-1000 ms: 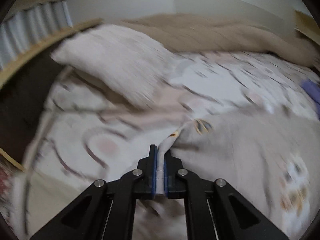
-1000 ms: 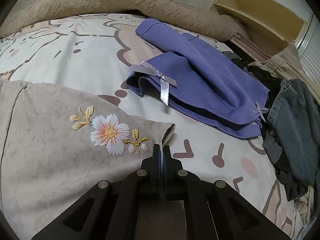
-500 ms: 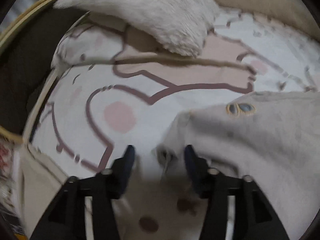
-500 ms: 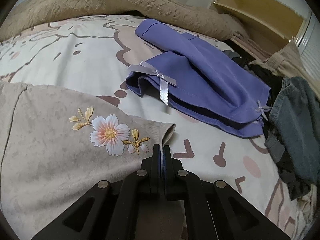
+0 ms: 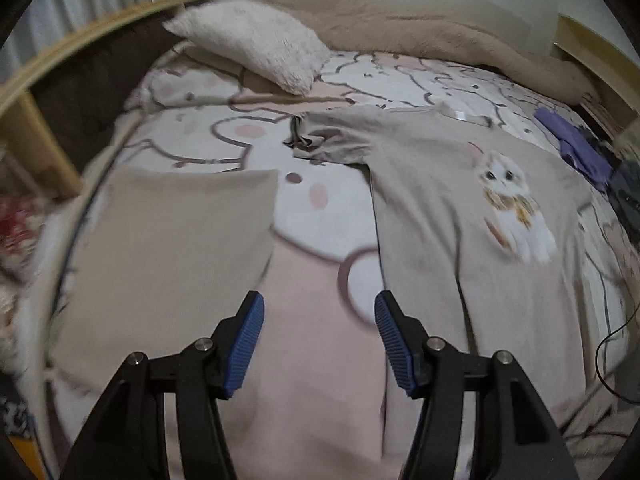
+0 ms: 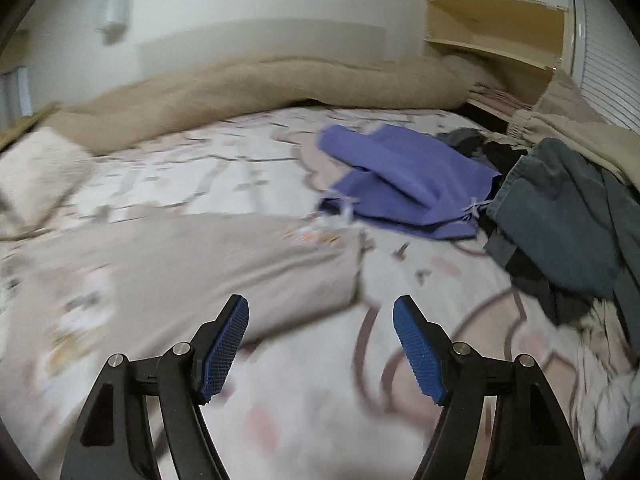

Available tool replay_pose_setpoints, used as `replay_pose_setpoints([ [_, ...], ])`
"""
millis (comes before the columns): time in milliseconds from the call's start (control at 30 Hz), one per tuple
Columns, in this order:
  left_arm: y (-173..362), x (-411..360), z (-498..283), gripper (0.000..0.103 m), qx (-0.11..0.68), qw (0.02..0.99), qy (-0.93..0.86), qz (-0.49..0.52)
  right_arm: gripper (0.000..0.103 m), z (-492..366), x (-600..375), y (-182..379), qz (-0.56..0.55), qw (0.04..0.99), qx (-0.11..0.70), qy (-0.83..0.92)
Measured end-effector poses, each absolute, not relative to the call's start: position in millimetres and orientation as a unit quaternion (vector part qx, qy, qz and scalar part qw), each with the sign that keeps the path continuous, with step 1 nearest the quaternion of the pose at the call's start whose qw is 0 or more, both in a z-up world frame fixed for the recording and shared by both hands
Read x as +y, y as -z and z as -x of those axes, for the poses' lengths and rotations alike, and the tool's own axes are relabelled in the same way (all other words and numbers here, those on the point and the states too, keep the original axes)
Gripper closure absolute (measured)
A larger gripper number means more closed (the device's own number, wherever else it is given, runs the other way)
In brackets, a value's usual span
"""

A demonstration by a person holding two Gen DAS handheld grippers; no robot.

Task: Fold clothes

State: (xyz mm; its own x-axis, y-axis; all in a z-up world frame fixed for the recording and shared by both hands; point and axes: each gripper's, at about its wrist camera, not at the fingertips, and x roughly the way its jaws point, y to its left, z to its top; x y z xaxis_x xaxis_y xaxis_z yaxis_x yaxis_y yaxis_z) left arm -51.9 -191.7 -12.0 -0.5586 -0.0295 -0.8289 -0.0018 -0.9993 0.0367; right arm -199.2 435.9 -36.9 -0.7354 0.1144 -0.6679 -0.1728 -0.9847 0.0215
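Patterned bedsheet [image 5: 320,216] covers the bed, and the beige shirt [image 5: 460,216] with a cat print lies flat on it. Left gripper [image 5: 319,336] is wide and empty; right gripper [image 6: 321,344] has just opened, nothing between.

The bedsheet [image 5: 328,204] is white with pale pink patches and dark brown outline drawings; the beige T-shirt [image 5: 460,216] on it carries a white-and-orange owl print [image 5: 514,210] with dark eyes, and its sleeve shows a small white-and-orange flower print [image 6: 316,234]. The folded garment [image 5: 168,236] is plain beige, the fluffy pillow [image 5: 256,44] is off-white, the blanket [image 6: 280,84] is tan, the folded purple garment [image 6: 404,184] has pale ribbon bows, and the jeans [image 6: 560,208] are grey-blue over black clothing. Both grippers have black fingers with blue ribbed pads [image 5: 246,346], and the shelf [image 6: 496,24] is yellow wood.
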Motion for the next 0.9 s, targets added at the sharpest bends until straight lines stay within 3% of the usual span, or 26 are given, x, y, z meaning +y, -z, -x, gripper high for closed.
replay_pose_setpoints([
  [167, 36, -191, -1, 0.044, 0.005, -0.007, 0.885, -0.466, 0.028, 85, 390, 20, 0.354, -0.044, 0.069, -0.932],
  [333, 91, -172, -14, 0.044, 0.061, -0.033, 0.874, -0.48, 0.029, 2, 343, 68, 0.406, -0.115, 0.112, -0.9],
  [433, 116, -157, -14, 0.044, 0.071, -0.036, 0.866, -0.494, 0.04, -30, 331, 103, 0.44, -0.126, 0.142, -0.878],
  [600, 137, -141, -15, 0.044, 0.071, -0.039, 0.856, -0.51, 0.047, -54, 318, 140, 0.491, -0.127, 0.194, -0.839],
  [733, 140, -133, -13, 0.044, 0.078, -0.048, 0.853, -0.514, 0.065, -51, 323, 152, 0.502, -0.13, 0.208, -0.829],
  [767, 140, -131, -13, 0.049, 0.082, -0.054, 0.851, -0.516, 0.076, -48, 323, 153, 0.503, -0.132, 0.206, -0.829],
  [800, 141, -129, -13, 0.076, 0.087, -0.061, 0.848, -0.519, 0.083, -46, 323, 153, 0.503, -0.135, 0.204, -0.829],
  [833, 141, -126, -12, 0.094, 0.097, -0.077, 0.842, -0.525, 0.094, -46, 327, 153, 0.504, -0.134, 0.198, -0.829],
  [900, 137, -125, -12, 0.096, 0.124, -0.098, 0.838, -0.523, 0.098, -48, 321, 149, 0.497, -0.129, 0.192, -0.836],
])
